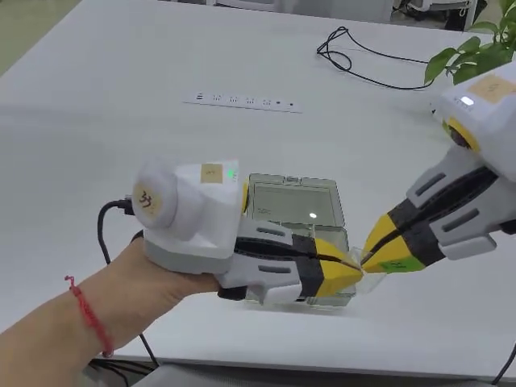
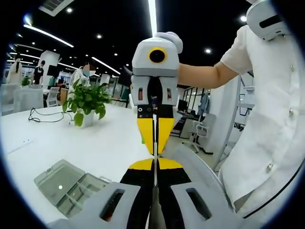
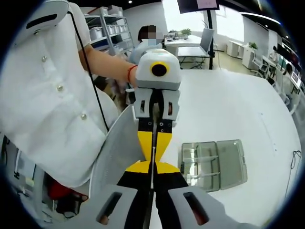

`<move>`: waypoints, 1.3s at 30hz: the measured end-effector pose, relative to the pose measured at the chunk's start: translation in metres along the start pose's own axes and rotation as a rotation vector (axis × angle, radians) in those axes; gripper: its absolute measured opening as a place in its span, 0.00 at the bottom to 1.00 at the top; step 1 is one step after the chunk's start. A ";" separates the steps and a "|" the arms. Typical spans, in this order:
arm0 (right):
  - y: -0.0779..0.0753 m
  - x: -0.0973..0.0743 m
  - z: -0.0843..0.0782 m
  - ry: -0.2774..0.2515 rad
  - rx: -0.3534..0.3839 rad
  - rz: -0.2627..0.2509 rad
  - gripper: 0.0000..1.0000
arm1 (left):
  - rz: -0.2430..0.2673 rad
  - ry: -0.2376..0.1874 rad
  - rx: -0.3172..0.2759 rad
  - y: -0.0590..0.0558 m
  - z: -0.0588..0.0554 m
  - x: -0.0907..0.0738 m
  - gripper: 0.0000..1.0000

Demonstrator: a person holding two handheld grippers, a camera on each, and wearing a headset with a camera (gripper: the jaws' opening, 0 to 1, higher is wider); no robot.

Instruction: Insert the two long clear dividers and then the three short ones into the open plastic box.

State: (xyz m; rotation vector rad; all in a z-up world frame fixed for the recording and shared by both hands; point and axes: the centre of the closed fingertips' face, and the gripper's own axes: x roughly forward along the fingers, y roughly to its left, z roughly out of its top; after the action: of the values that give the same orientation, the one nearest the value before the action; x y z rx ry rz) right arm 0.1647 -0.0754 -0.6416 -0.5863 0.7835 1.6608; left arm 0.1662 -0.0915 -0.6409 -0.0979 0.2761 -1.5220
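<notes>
- The left claw (image 1: 353,272), held in a hand (image 1: 161,282), is clenched, its tip above the near end of the open plastic box (image 1: 294,203)
- The open plastic box rests on the white worktop (image 1: 121,137), lid laid back
- The right claw (image 1: 368,256) is clenched, tip to tip with the left claw

White workbench (image 1: 121,97), power strip (image 1: 242,101), black cable (image 1: 379,81), potted plant (image 1: 476,52); dark ceiling (image 2: 114,19), strip lights (image 2: 152,14).

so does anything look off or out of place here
Nothing spilled or broken. The box sits flat with its lid open. Only oddity: the left gripper and right gripper meet tip to tip over its front corner, jaws shut.
</notes>
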 end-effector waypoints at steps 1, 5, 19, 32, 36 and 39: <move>0.001 0.000 0.000 -0.001 0.003 0.002 0.03 | 0.000 0.001 -0.001 0.000 -0.001 0.000 0.00; 0.002 0.002 -0.001 -0.001 0.005 0.003 0.03 | 0.005 0.004 0.003 0.001 -0.003 0.000 0.00; -0.003 -0.003 -0.005 0.006 0.005 -0.023 0.03 | 0.047 0.022 -0.002 0.007 -0.012 -0.008 0.00; -0.035 -0.017 -0.017 0.025 0.020 -0.115 0.03 | 0.155 0.072 -0.016 0.028 -0.028 -0.032 0.14; -0.048 -0.018 -0.023 0.042 0.026 -0.149 0.03 | 0.195 0.076 -0.025 0.035 -0.033 -0.041 0.23; -0.055 -0.016 -0.026 0.053 0.031 -0.166 0.03 | 0.225 0.089 -0.033 0.040 -0.038 -0.047 0.30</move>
State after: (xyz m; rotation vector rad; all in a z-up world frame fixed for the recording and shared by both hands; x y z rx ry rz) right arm 0.2211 -0.0984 -0.6574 -0.6581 0.7759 1.4843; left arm 0.1952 -0.0387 -0.6818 -0.0240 0.3709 -1.3002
